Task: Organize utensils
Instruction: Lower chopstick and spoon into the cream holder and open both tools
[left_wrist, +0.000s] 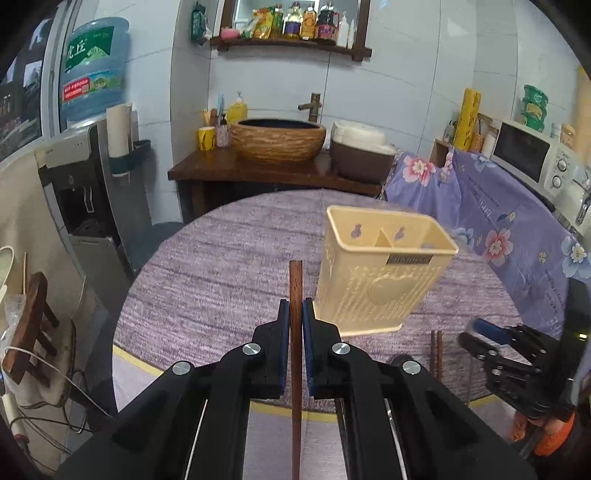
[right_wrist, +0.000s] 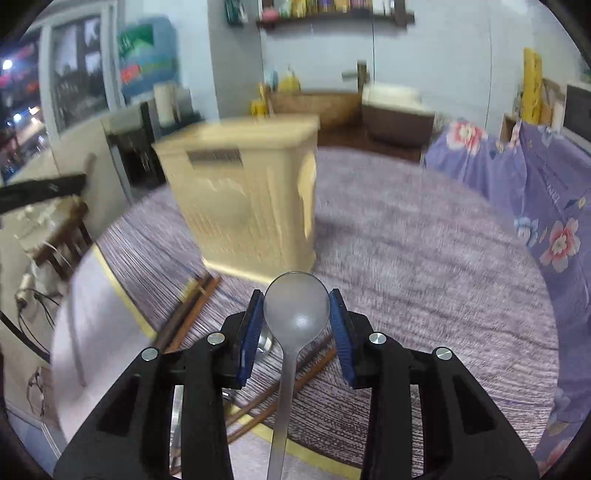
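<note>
One illegible nameplate (left_wrist: 409, 259) on utensil holder (left_wrist: 373, 280)

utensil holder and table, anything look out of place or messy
The cream utensil holder stands upright and looks empty. The mess is in front of it: brown chopsticks lie scattered and crossed on the purple table cover. The left tongs grip one chopstick; the right tongs clamp a metal spoon by its bowl, not its handle.

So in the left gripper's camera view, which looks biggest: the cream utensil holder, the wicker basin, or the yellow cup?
1. Cream utensil holder, though nearness to the camera flatters it.
2. Wicker basin.
3. Yellow cup, clearly smallest.
</note>
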